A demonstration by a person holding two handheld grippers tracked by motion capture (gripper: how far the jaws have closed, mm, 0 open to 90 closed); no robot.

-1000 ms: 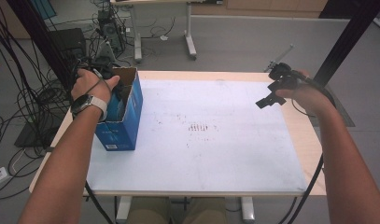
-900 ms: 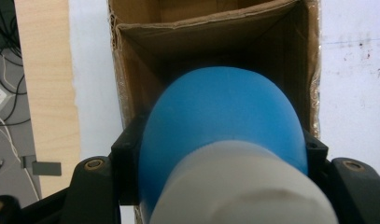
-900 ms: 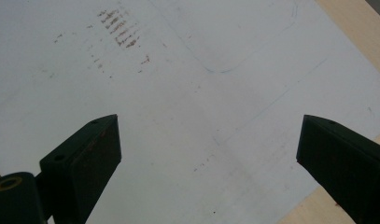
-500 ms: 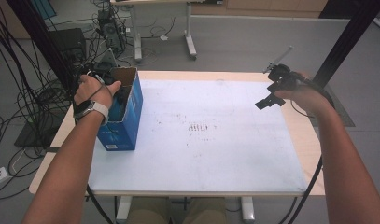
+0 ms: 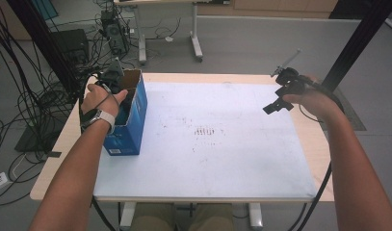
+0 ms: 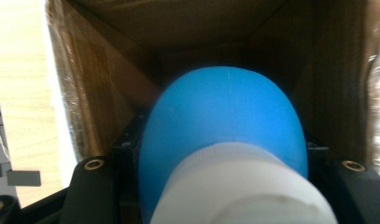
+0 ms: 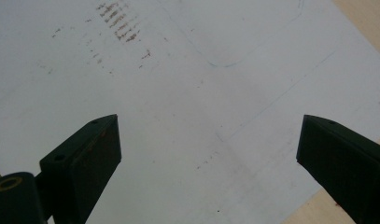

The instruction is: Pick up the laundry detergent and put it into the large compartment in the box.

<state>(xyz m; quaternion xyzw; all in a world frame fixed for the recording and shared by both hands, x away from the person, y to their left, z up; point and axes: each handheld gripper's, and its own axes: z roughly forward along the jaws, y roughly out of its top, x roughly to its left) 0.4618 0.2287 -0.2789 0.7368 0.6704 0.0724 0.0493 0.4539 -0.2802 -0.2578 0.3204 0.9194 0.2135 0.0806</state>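
- The left gripper is sitting at the open top of a blue cardboard box that is standing upright near the left edge of the counter, on the white sheet covering most of it.
- In the left gripper view, that gripper is pointing down into the box, whose brown inner walls are rising on all sides.
- Its jaws are closing against a blue rounded object with a white part, one jaw on each side; the blue body is lying inside the box opening, and the white part is nearest the camera.
- What kind of object this is cannot be told, since it is very close to the lens and blurred.
- The person's left hand is wrapping around the left gripper, with a watch showing on the wrist.
- The right gripper is hanging above the far right part of the counter, well apart from the box, and the right hand is holding it.
- In the right gripper view, the right gripper is standing wide apart with nothing between its jaws, looking down on the bare white sheet.
- Small brown marks are showing on the sheet ahead of it, and faint pencil-like lines are crossing the sheet.
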